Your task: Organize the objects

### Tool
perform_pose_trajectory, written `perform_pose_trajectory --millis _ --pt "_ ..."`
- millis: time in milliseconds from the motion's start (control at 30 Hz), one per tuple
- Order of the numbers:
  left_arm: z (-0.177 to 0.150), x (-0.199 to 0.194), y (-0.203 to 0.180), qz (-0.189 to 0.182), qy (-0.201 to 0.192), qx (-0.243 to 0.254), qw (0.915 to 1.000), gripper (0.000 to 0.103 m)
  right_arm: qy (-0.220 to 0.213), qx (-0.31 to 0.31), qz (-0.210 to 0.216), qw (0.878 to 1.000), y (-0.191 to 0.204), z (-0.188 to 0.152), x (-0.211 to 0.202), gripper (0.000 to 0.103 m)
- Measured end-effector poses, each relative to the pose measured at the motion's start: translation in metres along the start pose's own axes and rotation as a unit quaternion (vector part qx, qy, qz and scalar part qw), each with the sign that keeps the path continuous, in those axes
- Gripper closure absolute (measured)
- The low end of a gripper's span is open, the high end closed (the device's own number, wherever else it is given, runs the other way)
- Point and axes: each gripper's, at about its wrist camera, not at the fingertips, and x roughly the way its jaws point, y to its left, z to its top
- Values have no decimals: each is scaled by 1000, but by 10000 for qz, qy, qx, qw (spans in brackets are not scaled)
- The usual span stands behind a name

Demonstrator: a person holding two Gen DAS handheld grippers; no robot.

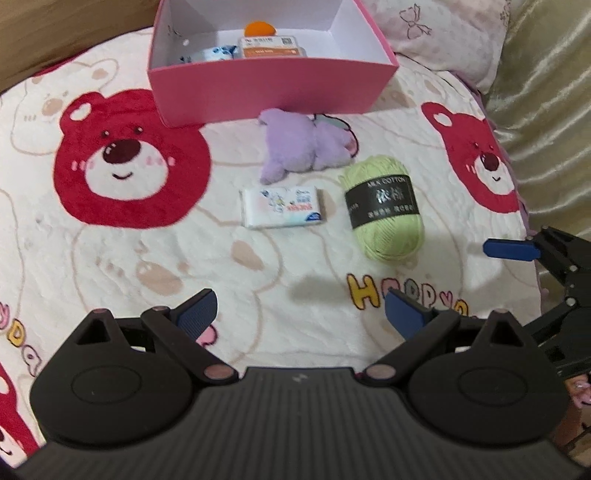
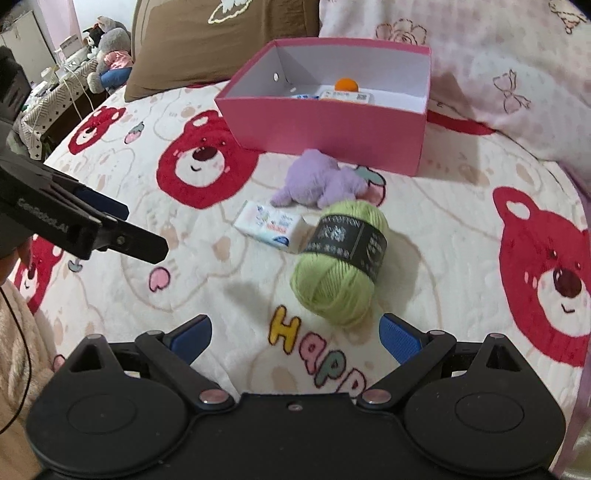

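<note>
A pink box [image 1: 266, 88] [image 2: 325, 125] stands at the back of the bed, holding an orange ball [image 1: 258, 28] [image 2: 346, 84], an orange-white packet [image 1: 272, 47] and a blue-white pack [image 1: 218, 53]. In front of it lie a purple plush toy [image 1: 306, 144] [image 2: 325, 181], a white tissue pack [image 1: 283, 206] [image 2: 271, 224] and a green yarn ball [image 1: 384, 210] [image 2: 341, 258] with a black label. My left gripper [image 1: 301, 310] is open, well short of the tissue pack. My right gripper [image 2: 295, 332] is open just before the yarn, empty.
A blanket with red bear prints [image 1: 129, 158] [image 2: 461, 229] covers the bed. A pink pillow [image 2: 480, 66] and a brown pillow [image 2: 207, 40] lie behind the box. Stuffed toys sit on a side table [image 2: 103, 55] at far left. The other gripper's fingers [image 1: 513, 249] [image 2: 110, 229] show in each view.
</note>
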Motion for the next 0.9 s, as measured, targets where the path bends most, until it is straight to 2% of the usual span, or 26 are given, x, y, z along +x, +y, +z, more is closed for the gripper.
perform_pose_trajectory --millis 267,400,500,633,900 --pt "-9 12 -21 -127 -92 14 9999 4 -217 -145 0 9997 -5 -20 10 4" --pt "-8 19 -33 -246 -221 68 9994 5 -850 142 -85 9962 -14 -32 13 4" --pt "-5 23 -38 -225 -400 97 9989 5 -1088 304 -140 9935 -21 -41 22 4" --pt "0 27 -38 -209 -538 92 9983 4 -1414 180 -294 9893 -24 -50 31 4" --pt "2 39 -46 -374 -925 84 9950 4 -1588 127 -301 9868 -19 -55 45 5"
